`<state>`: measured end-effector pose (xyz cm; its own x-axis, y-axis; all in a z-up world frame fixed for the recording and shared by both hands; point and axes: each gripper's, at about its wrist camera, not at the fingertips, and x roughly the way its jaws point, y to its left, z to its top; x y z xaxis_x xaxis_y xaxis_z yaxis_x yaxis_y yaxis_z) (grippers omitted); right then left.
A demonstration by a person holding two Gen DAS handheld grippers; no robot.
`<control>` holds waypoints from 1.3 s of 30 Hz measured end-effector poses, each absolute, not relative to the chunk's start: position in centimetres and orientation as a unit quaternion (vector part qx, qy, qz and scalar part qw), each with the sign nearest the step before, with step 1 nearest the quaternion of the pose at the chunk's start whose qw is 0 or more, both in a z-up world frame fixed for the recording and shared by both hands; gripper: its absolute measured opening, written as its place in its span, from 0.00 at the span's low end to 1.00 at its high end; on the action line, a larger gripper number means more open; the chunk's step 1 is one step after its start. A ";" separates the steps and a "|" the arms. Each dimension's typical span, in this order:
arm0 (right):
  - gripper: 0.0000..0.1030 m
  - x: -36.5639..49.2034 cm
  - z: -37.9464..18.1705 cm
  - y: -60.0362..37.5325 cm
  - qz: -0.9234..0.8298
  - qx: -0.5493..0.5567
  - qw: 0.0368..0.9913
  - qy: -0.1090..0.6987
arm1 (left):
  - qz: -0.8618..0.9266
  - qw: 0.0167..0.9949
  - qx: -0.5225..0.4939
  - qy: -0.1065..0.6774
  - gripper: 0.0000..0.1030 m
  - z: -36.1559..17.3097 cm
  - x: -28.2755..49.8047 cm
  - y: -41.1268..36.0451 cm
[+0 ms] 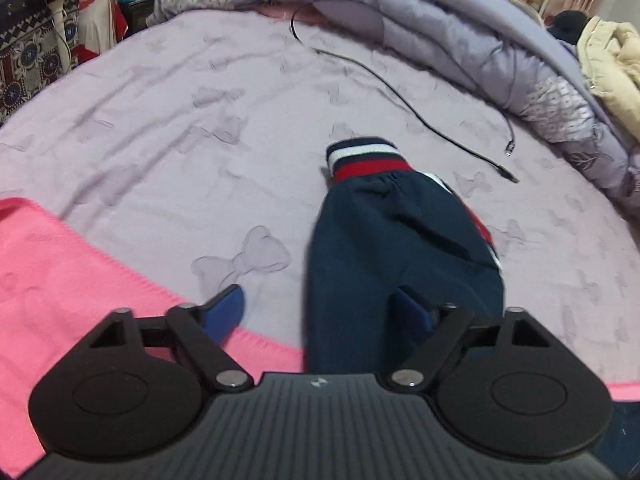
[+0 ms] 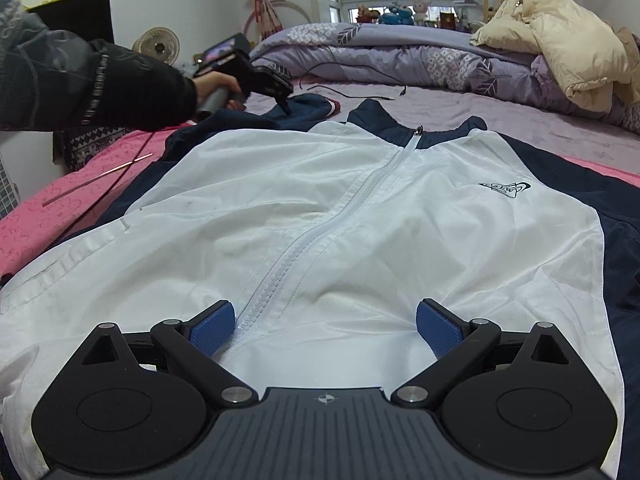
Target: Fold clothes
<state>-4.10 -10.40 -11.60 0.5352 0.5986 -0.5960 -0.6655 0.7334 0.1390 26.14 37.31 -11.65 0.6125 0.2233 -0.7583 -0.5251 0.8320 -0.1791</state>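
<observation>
White and navy jacket (image 2: 320,216): lying front up on the bed, zip closed, collar pointing toward the quilt, small printed logo on the white chest panel
Zip (image 2: 280,264): running down the middle of the white front, ending between the right tool's pads
Sleeve (image 1: 400,248): navy, lying stretched across the lilac sheet (image 1: 160,120), its striped cuff (image 1: 364,160) in navy, white and red pointing away from the left wrist camera
Left tool (image 1: 324,312): pads standing apart, gripping nothing; the left pad is hovering over the edge of the pink blanket (image 1: 60,280), the right pad is sitting over the navy sleeve; whether it is touching the cloth I cannot tell
Right tool (image 2: 324,324): pads standing wide apart just over the lower white front, one on each side of the zip's end, clamping nothing
Hand (image 2: 218,86): in the right wrist view, a hand in a dark patterned sleeve is holding the left tool over the navy sleeve at the jacket's far left
Cable (image 1: 420,120): black, trailing loose over the sheet beyond the cuff
Quilt (image 1: 440,28): lilac, bunched along the far side of the bed
Cream coat (image 2: 560,44): lying heaped on the quilt at the right
</observation>
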 end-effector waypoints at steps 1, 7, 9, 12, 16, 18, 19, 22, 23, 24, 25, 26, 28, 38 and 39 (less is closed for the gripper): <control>0.97 -4.1 -11.6 -10.4 0.362 -0.051 0.874 0.319 | 0.219 0.880 -0.186 0.379 0.36 -11.6 26.4 36.9; 0.97 -4.2 -11.7 -10.6 0.363 -0.048 0.875 0.317 | 0.207 0.914 -0.189 0.295 0.00 -7.8 23.7 36.3; 0.97 -4.2 -11.6 -10.5 0.363 -0.049 0.875 0.317 | 0.209 0.921 -0.196 0.263 0.00 -5.6 21.9 36.9; 0.97 -4.2 -11.6 -10.4 0.362 -0.051 0.875 0.317 | 0.235 0.929 -0.167 0.231 0.00 -1.6 18.2 38.5; 0.97 -4.1 -11.6 -10.4 0.361 -0.052 0.875 0.318 | 0.278 0.925 -0.168 0.195 0.00 3.2 9.8 43.2; 0.97 -4.1 -11.6 -10.4 0.361 -0.053 0.875 0.318 | 0.308 0.917 -0.178 0.177 0.00 4.8 4.3 46.1; 0.97 -4.1 -11.6 -10.4 0.360 -0.055 0.875 0.318 | 0.324 0.912 -0.182 0.174 0.00 5.1 1.7 47.5; 0.97 -4.1 -11.5 -10.3 0.359 -0.060 0.875 0.319 | 0.372 0.887 -0.183 0.205 0.00 3.7 -5.1 51.5; 0.97 -4.1 -11.5 -10.2 0.358 -0.062 0.875 0.319 | 0.387 0.875 -0.183 0.225 0.00 2.7 -6.8 52.7; 0.97 -4.1 -11.5 -10.2 0.357 -0.064 0.875 0.320 | 0.407 0.858 -0.185 0.252 0.00 1.1 -8.0 53.8; 0.98 -4.1 -11.5 -10.1 0.356 -0.067 0.875 0.320 | 0.429 0.837 -0.187 0.283 0.00 -0.6 -8.8 54.9; 0.98 -4.0 -11.5 -10.1 0.356 -0.068 0.875 0.322 | 0.450 0.815 -0.189 0.313 0.00 -2.4 -9.6 55.9; 0.99 -3.9 -11.5 -10.0 0.355 -0.071 0.874 0.325 | 0.481 0.760 -0.212 0.382 0.00 -6.5 -10.6 57.6; 0.90 -2.6 -6.5 -7.4 0.357 -0.093 0.879 0.301 | 0.354 0.879 0.022 0.317 0.07 -1.5 -7.3 44.6; 0.92 -1.7 -5.4 -6.2 0.356 -0.107 0.885 0.281 | 0.300 0.902 0.027 0.310 0.09 -0.6 -6.0 41.7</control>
